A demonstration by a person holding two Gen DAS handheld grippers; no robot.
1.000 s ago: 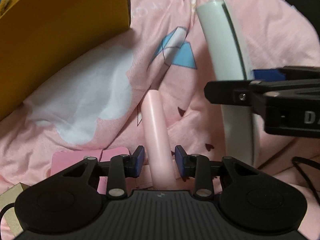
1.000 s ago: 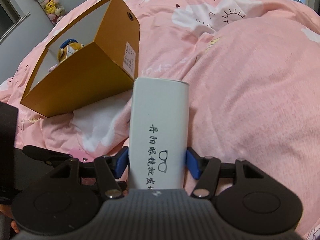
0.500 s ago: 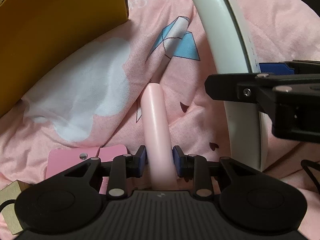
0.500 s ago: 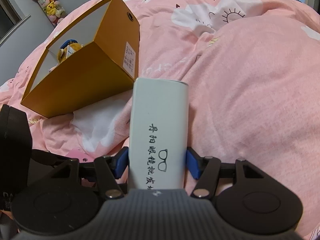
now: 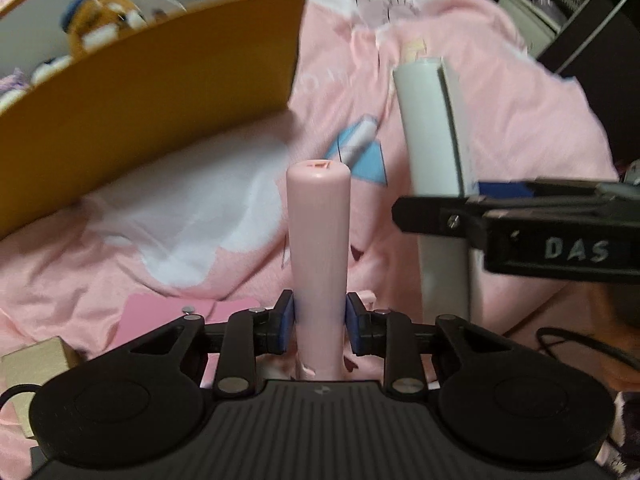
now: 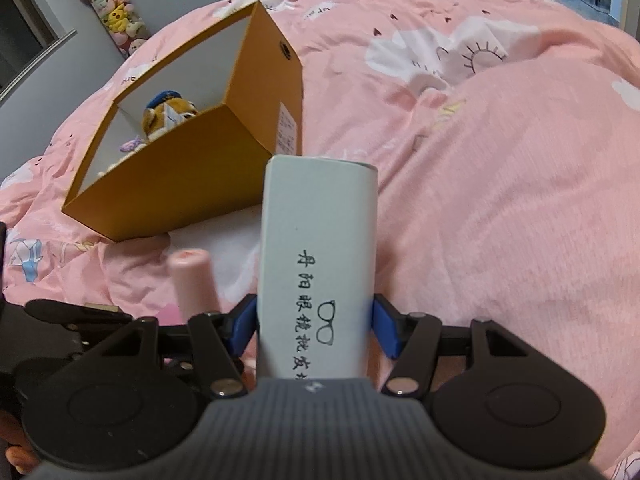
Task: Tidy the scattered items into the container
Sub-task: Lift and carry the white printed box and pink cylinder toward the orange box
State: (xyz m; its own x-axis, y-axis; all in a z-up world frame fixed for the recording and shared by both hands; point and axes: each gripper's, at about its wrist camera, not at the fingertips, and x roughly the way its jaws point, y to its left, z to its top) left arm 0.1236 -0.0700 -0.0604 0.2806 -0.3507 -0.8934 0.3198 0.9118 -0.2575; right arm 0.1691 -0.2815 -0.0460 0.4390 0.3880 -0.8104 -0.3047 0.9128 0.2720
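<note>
My left gripper (image 5: 319, 322) is shut on a pink cylindrical case (image 5: 318, 248) and holds it lifted off the bedspread, pointing toward the orange box (image 5: 160, 92). The case also shows in the right wrist view (image 6: 194, 284). My right gripper (image 6: 314, 326) is shut on a white glasses case (image 6: 318, 264) with black printed characters, held above the bed; it also shows in the left wrist view (image 5: 432, 136). The open orange box (image 6: 180, 184) lies ahead and left, with a plush toy (image 6: 168, 114) inside.
A pink wallet (image 5: 160, 312) and a small gold box (image 5: 32, 364) lie on the pink bedspread (image 6: 500, 200) near my left gripper. A black cable (image 5: 580, 344) runs at the right. A shelf with plush toys (image 6: 112, 4) stands beyond the bed.
My left gripper closed on the pink case and lifted it off the bed, tilting up so the box's inside shows. My right gripper rose slightly with the glasses case.
</note>
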